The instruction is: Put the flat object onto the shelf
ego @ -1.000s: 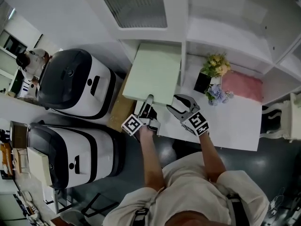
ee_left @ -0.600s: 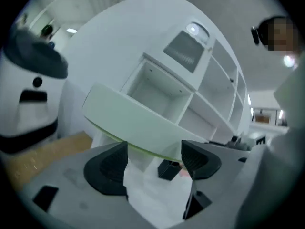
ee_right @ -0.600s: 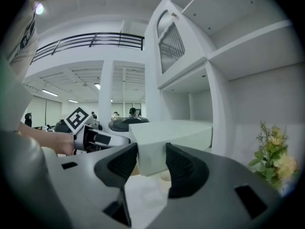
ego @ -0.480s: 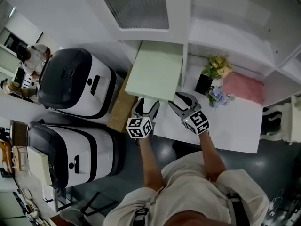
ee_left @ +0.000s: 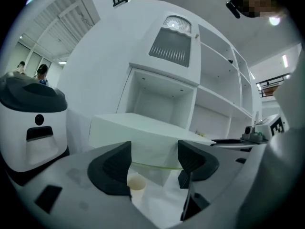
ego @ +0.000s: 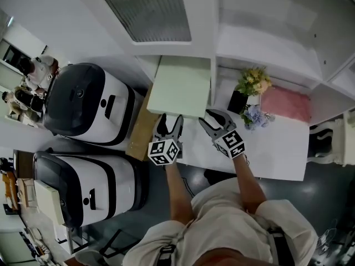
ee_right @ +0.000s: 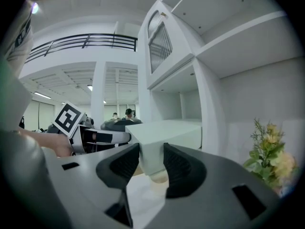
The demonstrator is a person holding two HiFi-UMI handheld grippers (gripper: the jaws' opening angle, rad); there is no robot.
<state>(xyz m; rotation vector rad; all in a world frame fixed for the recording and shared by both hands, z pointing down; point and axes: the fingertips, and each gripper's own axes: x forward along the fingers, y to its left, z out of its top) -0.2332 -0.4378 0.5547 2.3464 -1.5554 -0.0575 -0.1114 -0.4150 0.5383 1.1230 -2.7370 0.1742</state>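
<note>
Our flat box [ego: 180, 87] sits at twelve o'clock, half in the shelf [ego: 266, 37]; left gripper [ego: 170, 119] spread, just narrowing, empty; right gripper [ego: 215, 121] closing round its corner, unclamped; pushing lopsidedly, we could jam it.

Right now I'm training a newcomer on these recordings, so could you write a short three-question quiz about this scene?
1. True or false: the pale green box lies on the floor.
2. In the head view, what stands to the right of the box on the white table? A) flowers in a dark pot B) a kettle C) a laptop
3. Are the jaws of the left hand-held gripper apart or together?
Key: 1 false; 2 A; 3 apart, with nothing gripped between them.
</note>
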